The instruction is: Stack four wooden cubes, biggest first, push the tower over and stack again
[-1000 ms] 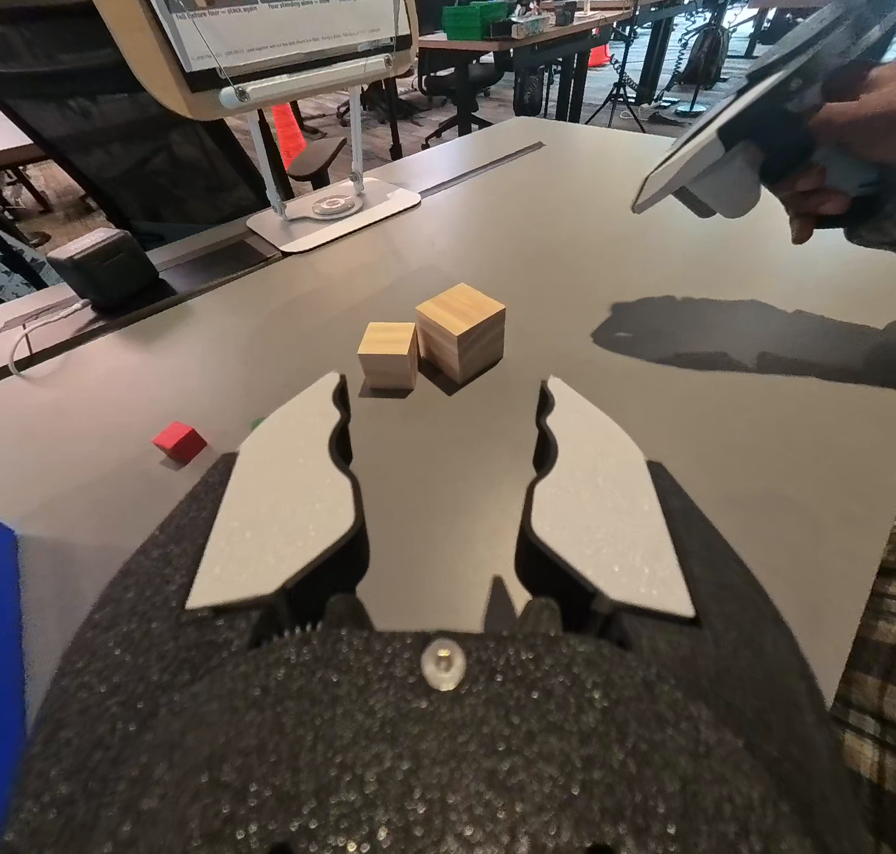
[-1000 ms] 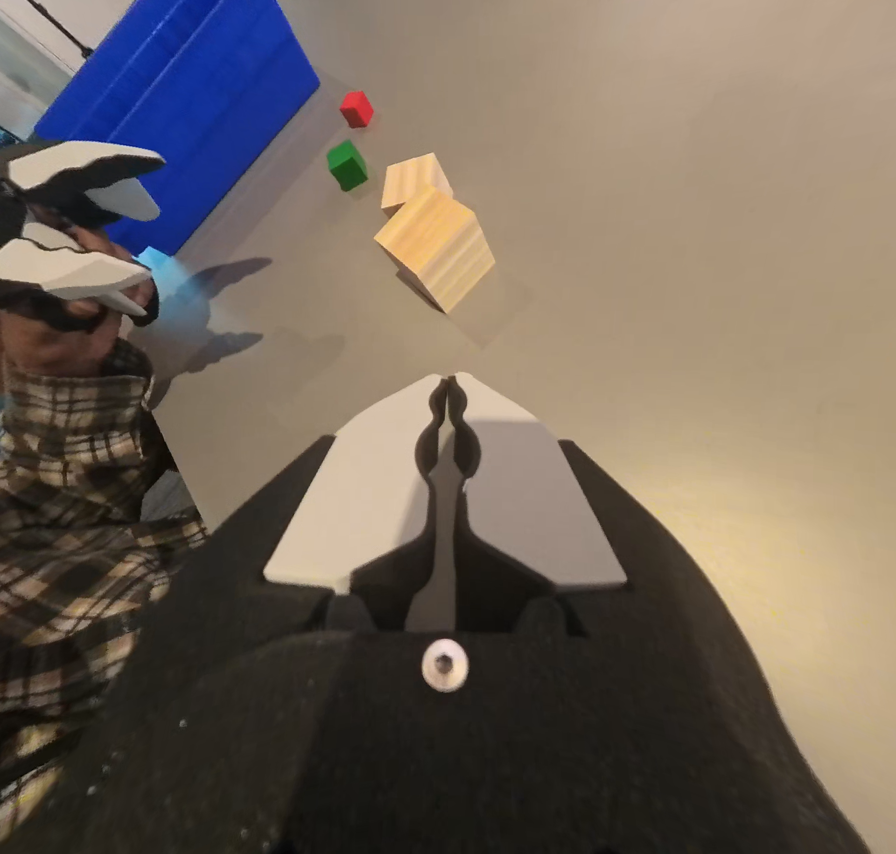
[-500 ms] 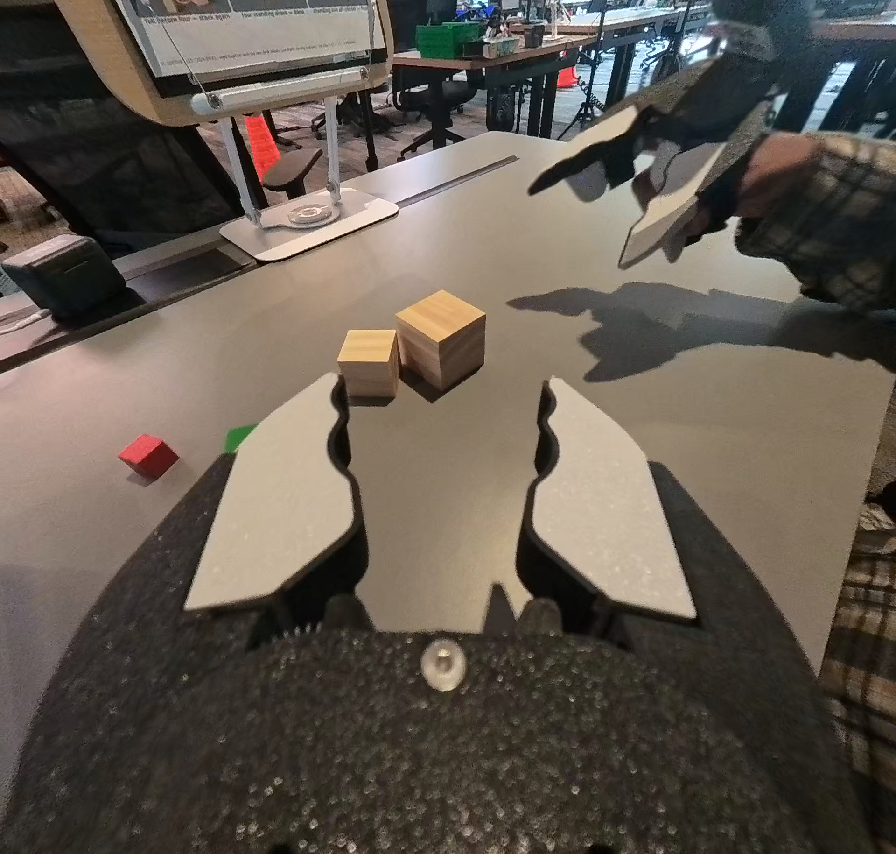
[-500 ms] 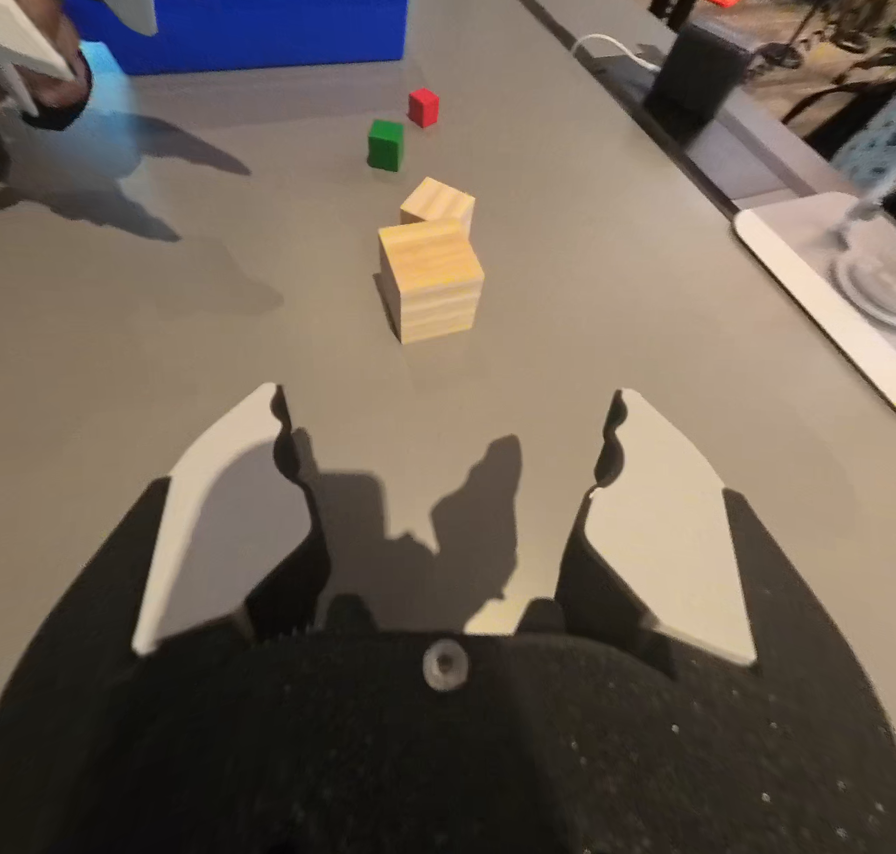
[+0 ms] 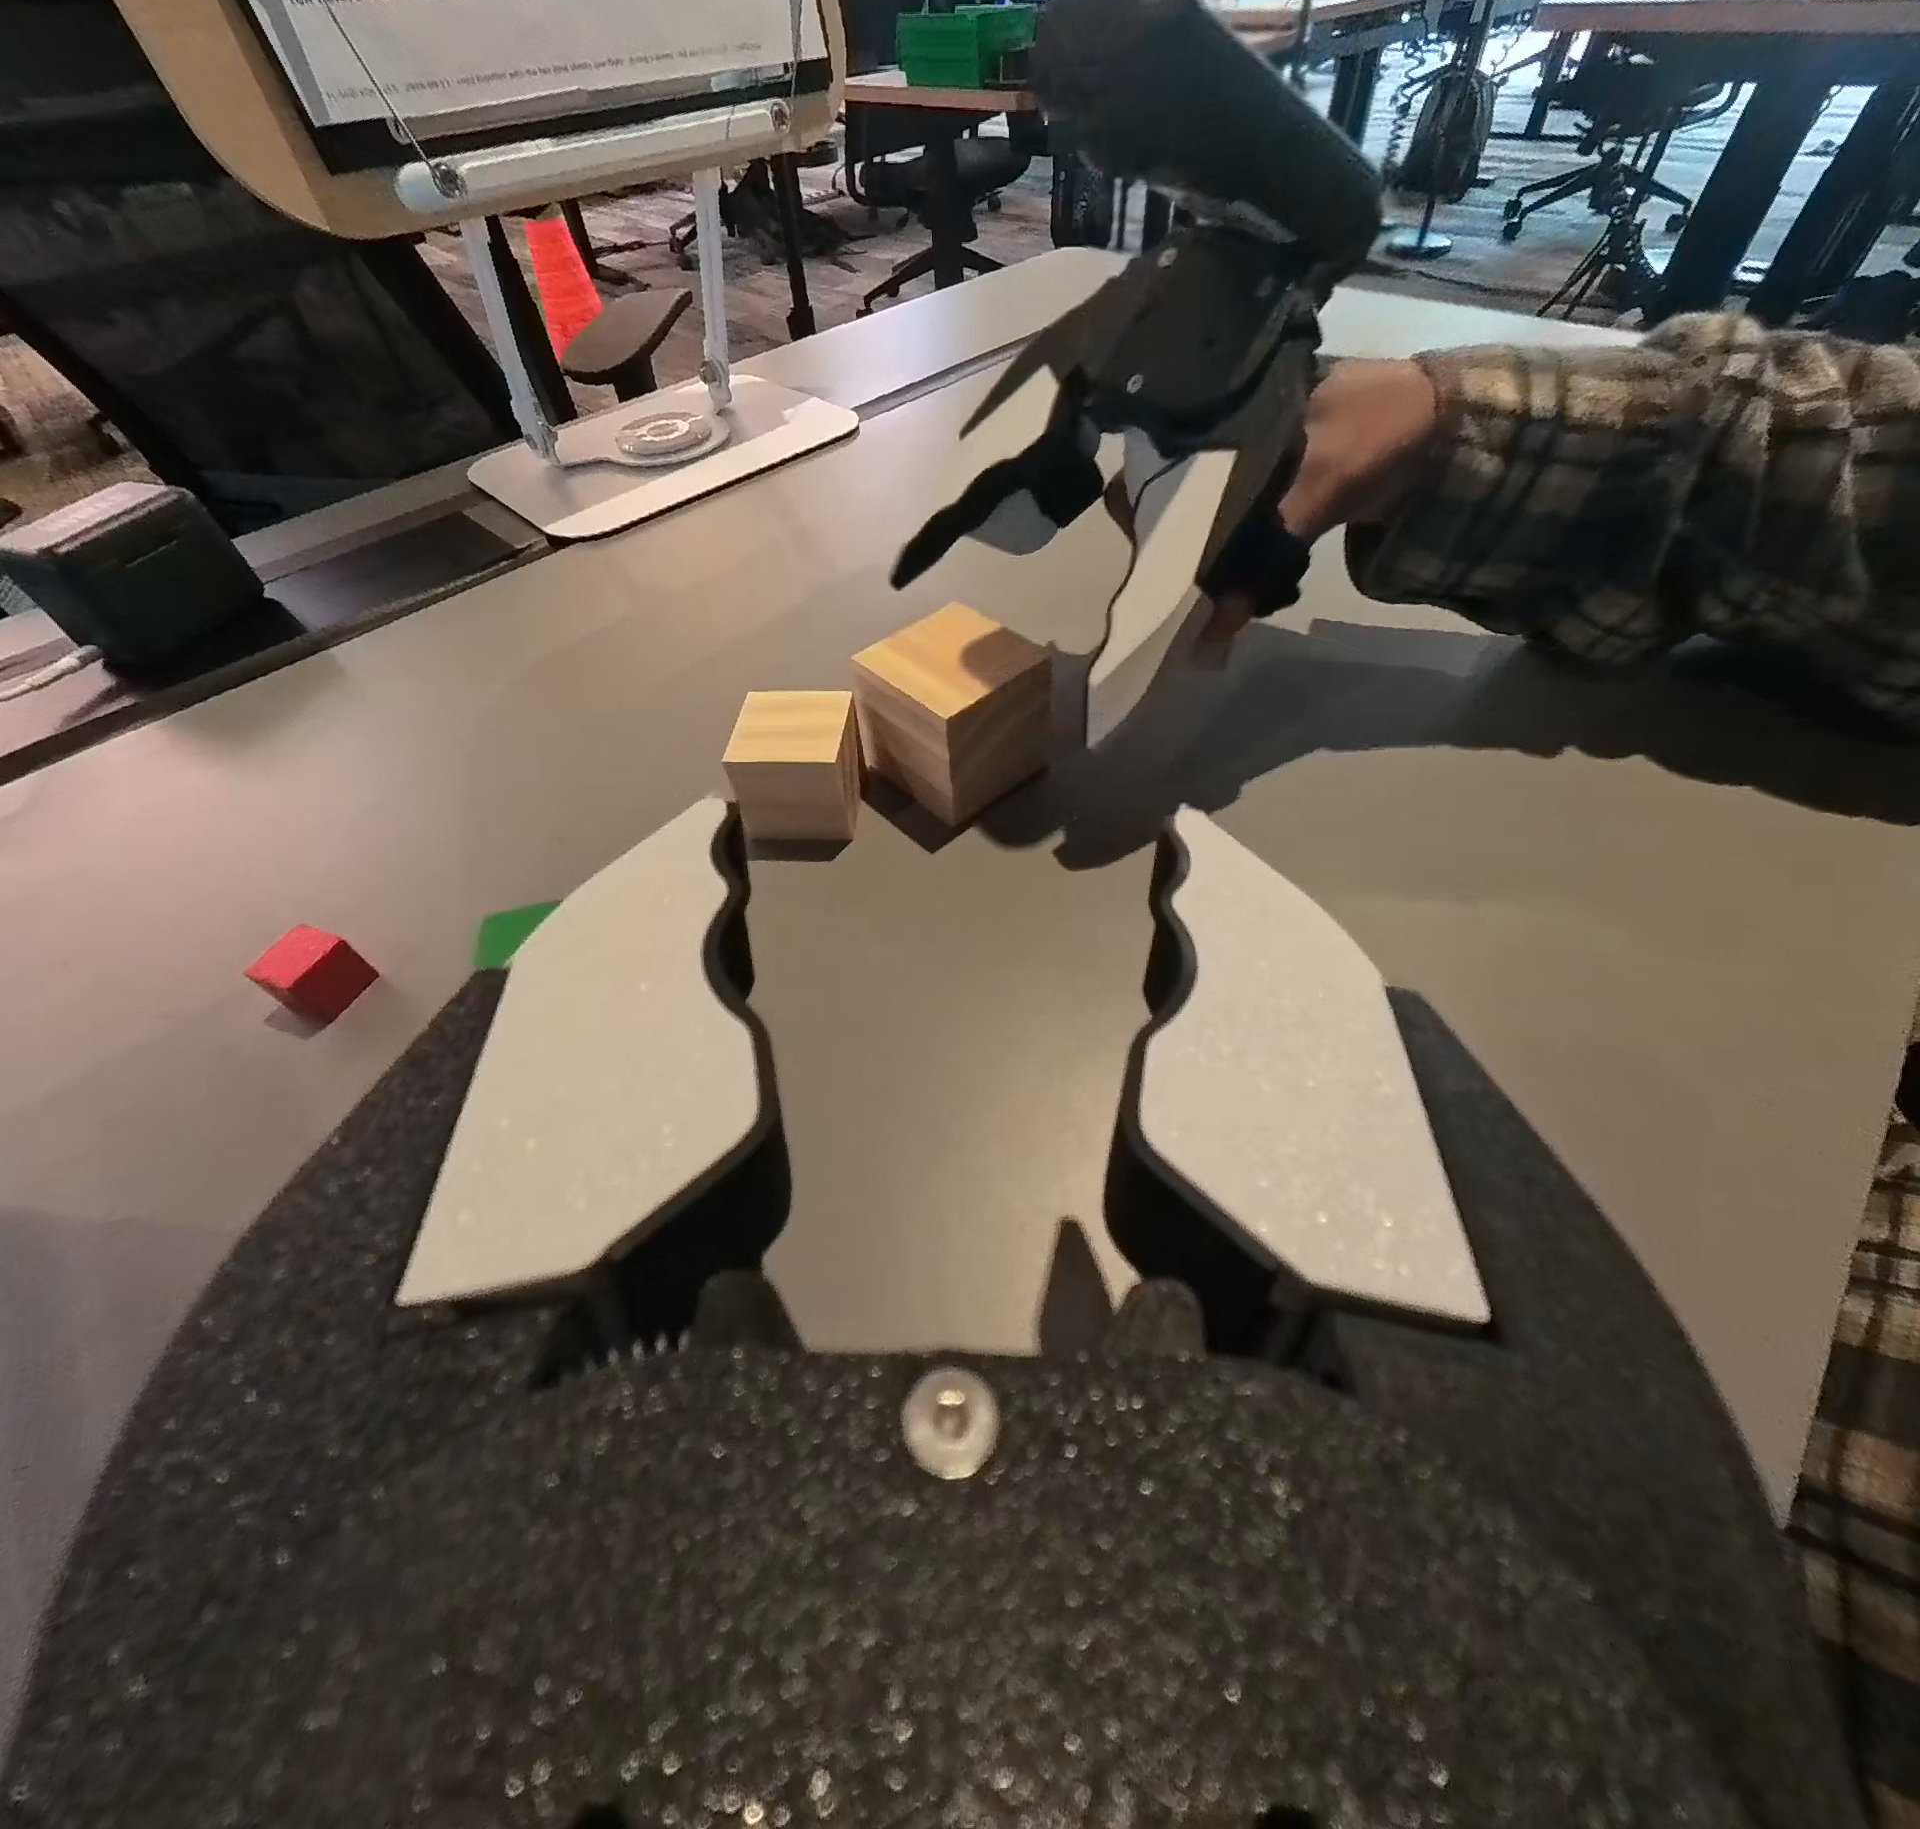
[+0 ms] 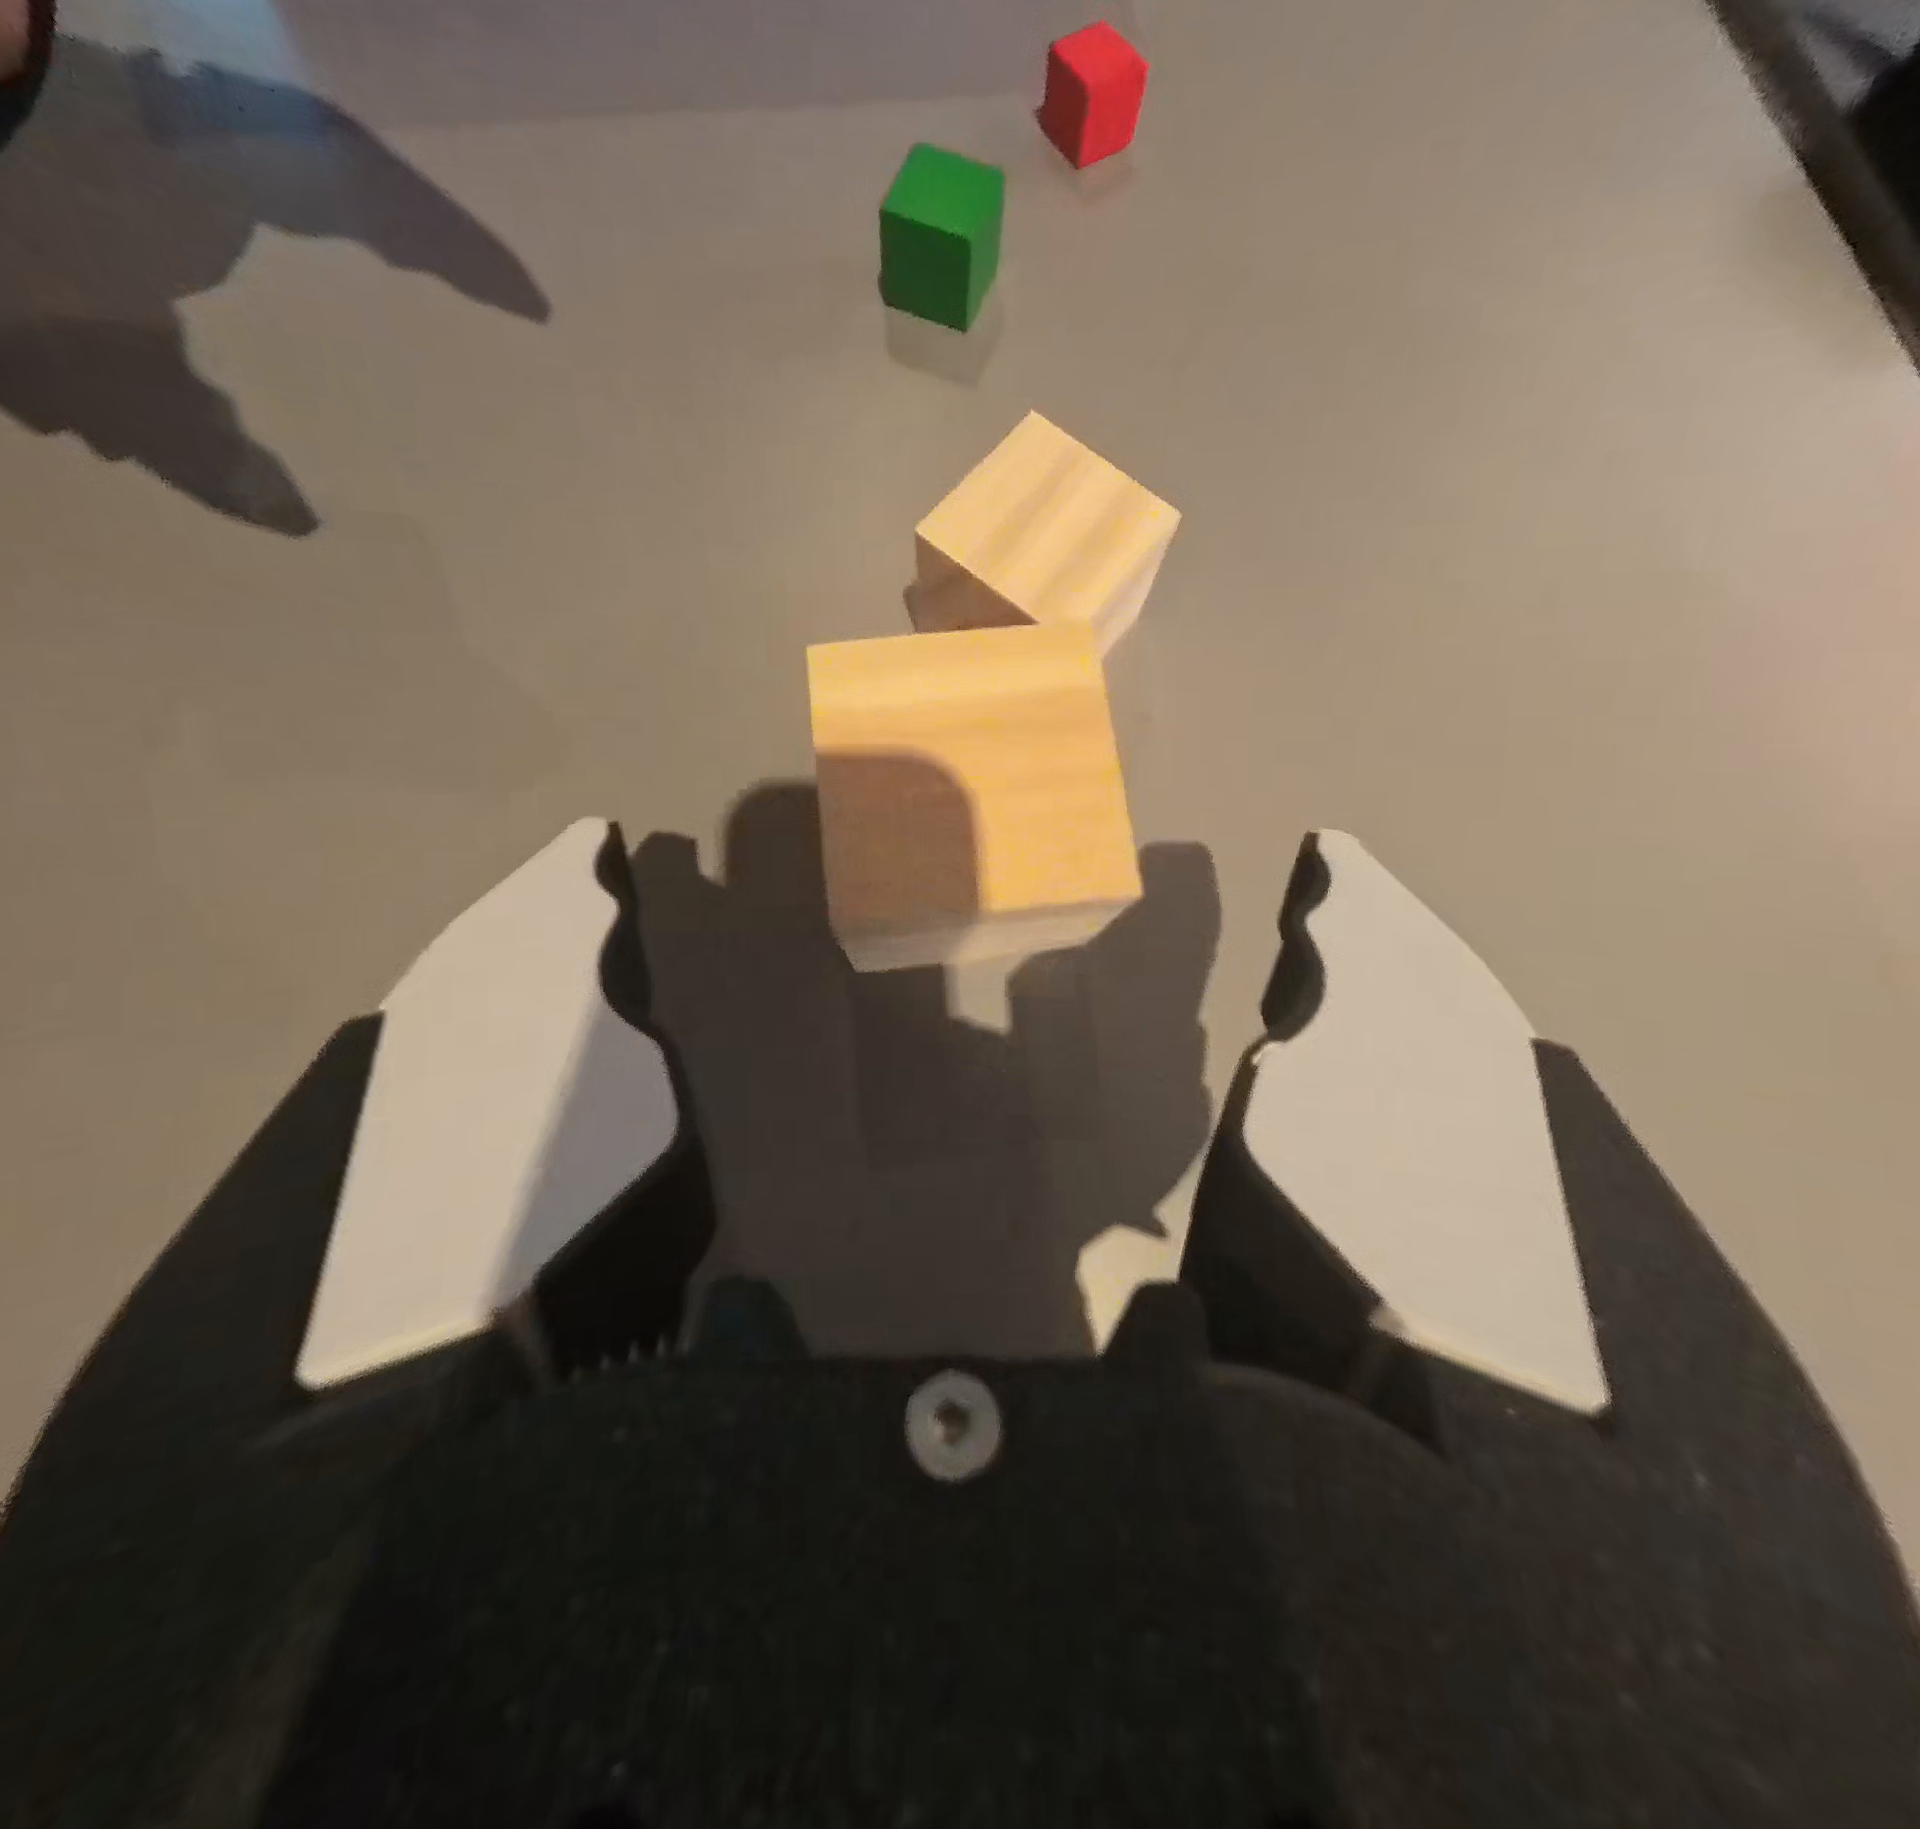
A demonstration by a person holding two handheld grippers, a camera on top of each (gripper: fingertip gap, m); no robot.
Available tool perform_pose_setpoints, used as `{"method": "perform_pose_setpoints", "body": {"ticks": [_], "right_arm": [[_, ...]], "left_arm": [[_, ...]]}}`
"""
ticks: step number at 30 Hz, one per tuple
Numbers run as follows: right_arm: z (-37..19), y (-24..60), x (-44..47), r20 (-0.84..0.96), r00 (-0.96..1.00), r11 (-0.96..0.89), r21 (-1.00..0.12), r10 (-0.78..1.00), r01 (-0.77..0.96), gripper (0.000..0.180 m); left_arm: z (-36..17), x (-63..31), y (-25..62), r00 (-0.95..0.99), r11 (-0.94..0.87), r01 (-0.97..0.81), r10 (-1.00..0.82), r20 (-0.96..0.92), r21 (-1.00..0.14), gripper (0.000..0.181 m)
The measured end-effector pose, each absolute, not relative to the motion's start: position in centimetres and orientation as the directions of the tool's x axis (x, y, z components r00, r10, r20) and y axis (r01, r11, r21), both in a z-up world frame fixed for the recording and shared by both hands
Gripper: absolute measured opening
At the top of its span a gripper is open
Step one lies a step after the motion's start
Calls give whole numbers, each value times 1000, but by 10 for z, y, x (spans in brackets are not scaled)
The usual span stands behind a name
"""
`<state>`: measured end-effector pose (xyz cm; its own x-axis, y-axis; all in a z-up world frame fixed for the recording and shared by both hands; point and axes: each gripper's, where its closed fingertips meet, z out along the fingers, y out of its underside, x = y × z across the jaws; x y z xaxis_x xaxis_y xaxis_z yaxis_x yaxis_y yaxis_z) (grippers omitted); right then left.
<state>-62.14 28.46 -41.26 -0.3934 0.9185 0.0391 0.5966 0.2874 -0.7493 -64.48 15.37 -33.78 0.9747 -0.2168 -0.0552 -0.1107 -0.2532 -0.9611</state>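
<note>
- Red cube [image 5: 311, 979] sits far left on the grey table [image 5: 1558, 948], the green cube [image 5: 511, 932] just beside it.
- Small wooden cube [image 5: 795, 777] touches the big wooden cube [image 5: 951, 725].
- Left claw [image 5: 951, 849] gapes, empty.
- Right claw [image 6: 961, 849] hovers spread wide over the big cube.

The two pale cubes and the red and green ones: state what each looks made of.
Big cube and smaller pale cube: bare wood, grain lines showing, apparently unvarnished. Red cube and green cube: opaque matte colour hides any grain; probably painted wood.
</note>
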Motion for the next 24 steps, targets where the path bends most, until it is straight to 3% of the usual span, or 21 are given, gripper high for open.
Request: {"method": "perform_pose_setpoints", "body": {"ticks": [7,14,24], "right_arm": [[-429,277,-634,11,-416,313,-676,909,667,104],[-435,282,-635,2,-442,344,-631,897,696,70],[-415,318,-582,4,-436,342,-628,900,699,69]], "left_arm": [[-342,-645,153,974,-265,-107,-222,-48,-958,74],[-343,-645,153,973,-268,-113,-223,-52,-957,74],[-346,-641,155,971,-275,-119,-235,-53,-954,73]]}}
